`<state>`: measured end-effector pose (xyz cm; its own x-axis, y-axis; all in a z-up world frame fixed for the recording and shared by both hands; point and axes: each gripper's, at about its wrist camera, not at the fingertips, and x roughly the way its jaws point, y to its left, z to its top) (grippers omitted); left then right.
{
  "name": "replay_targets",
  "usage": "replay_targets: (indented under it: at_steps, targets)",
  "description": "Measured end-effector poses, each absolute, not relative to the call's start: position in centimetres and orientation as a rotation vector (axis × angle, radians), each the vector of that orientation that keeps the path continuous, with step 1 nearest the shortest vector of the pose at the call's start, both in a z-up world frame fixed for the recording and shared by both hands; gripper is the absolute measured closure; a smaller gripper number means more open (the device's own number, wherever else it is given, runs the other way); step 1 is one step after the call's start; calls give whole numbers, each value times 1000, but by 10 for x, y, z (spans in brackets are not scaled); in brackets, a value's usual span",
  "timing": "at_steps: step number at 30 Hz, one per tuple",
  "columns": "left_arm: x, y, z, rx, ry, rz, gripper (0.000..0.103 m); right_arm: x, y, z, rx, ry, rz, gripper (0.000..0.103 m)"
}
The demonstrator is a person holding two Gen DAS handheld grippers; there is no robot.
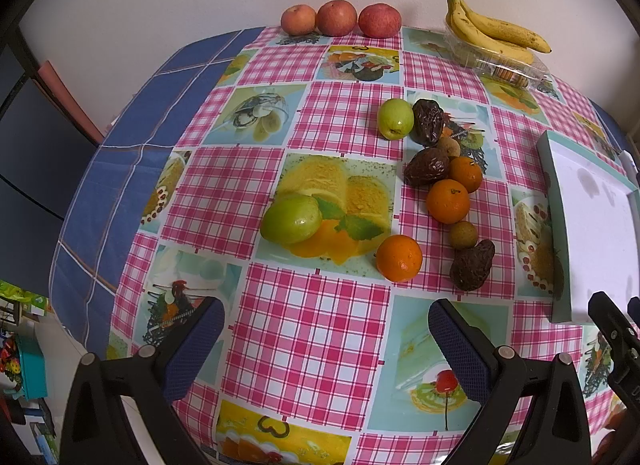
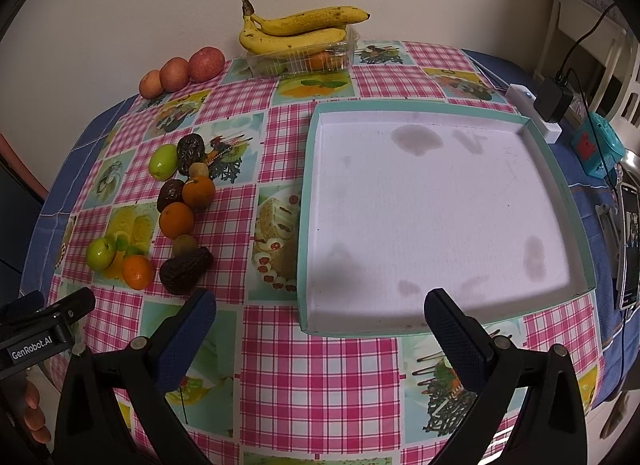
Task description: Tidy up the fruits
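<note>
Both the left gripper [image 1: 326, 339] and right gripper [image 2: 320, 331] gape empty; ahead of the left, the clustered oranges [image 1: 447, 201] probably roll if nudged.

Tablecloth [image 1: 312, 329]: glossy, smooth, printed. Tray [image 2: 420, 225]: matt, paper-like, stained inside. Punnet [image 2: 304, 59]: clear ribbed plastic. Dates [image 1: 472, 267] looked wrinkled and dull; oranges [image 1: 399, 258] had a slight sheen. Pads [image 1: 460, 349] were textured.

left wrist: above fruit pile [image 1: 444, 189] | right wrist: above tray [image 2: 432, 217] | shared: both, wall ahead
</note>
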<state>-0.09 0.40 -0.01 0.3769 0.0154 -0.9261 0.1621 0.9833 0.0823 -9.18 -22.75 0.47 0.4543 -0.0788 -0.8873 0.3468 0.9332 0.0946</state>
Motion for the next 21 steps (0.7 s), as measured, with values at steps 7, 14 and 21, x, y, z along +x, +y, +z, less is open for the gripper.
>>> replay_targets:
  at_steps: [7,14,21]
  targets:
    - [-1,4,0,172,1182,-93,0,-92,-227,4,280,1071,-266,0]
    - [-1,2,0,173,1182,-91,0,-92,-227,3,282,1073,-266,0]
    - [0,1,1,172,1186,-94,0,-91,-227,4,282,1073,-267,0]
